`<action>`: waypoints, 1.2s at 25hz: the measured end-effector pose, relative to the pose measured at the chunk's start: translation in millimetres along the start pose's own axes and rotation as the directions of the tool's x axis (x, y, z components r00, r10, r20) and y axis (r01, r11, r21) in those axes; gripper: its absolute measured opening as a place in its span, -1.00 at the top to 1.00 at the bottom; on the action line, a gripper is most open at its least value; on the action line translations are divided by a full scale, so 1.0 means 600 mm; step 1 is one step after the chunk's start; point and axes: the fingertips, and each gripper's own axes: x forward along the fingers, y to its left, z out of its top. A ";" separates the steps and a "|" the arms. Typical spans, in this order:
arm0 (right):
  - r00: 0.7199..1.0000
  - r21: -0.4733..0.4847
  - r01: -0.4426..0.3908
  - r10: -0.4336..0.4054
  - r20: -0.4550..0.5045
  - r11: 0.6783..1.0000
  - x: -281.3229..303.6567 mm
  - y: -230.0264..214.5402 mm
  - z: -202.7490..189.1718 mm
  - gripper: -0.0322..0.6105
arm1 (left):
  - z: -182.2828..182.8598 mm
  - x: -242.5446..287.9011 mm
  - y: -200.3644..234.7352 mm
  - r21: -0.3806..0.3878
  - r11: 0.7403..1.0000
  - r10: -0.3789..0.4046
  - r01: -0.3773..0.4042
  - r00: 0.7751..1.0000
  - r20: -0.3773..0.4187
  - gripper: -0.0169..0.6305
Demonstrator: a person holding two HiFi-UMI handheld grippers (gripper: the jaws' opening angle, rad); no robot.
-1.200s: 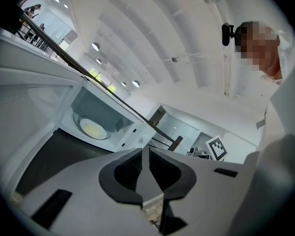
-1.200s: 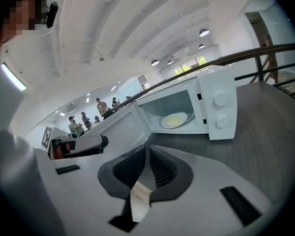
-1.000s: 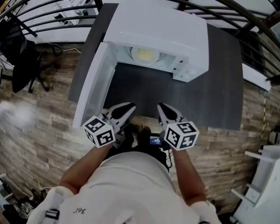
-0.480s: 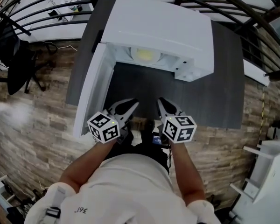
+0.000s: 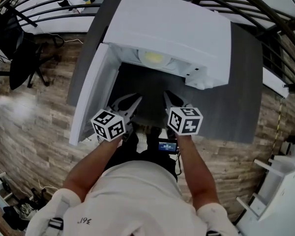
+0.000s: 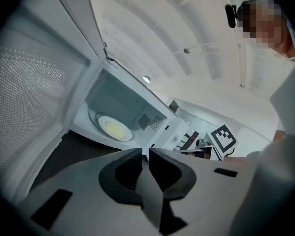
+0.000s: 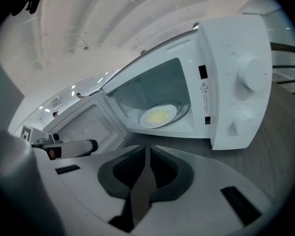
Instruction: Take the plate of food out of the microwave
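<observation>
Dark grey table (image 5: 241, 82) under the microwave (image 5: 172, 28). Its door (image 5: 91, 92) stood open, with the plate of food (image 5: 153, 58) inside. My left gripper (image 6: 146, 154) and right gripper (image 7: 147, 151) hung before the microwave, jaws closed and empty. I judged this the approach step; next the jaws would need to part and reach for the plate's rim.

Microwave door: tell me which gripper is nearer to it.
Left. The left gripper is right beside the inner face of the open microwave door. The right gripper sits farther right, with the left gripper between it and the door.
</observation>
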 end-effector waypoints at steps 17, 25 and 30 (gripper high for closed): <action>0.999 0.239 0.000 -0.009 0.037 0.971 0.126 -0.051 0.048 0.86 | -0.008 0.069 0.101 -0.097 0.992 0.074 -0.076 0.997 -0.023 0.86; 0.987 0.487 -0.075 -0.004 0.159 0.870 0.176 -0.076 0.085 0.73 | -0.010 0.094 0.125 -0.167 0.983 0.077 -0.079 0.997 -0.019 0.86; 0.984 0.538 -0.097 -0.002 0.180 0.837 0.200 -0.079 0.095 0.68 | -0.011 0.105 0.137 -0.177 0.982 0.068 -0.072 0.997 -0.025 0.86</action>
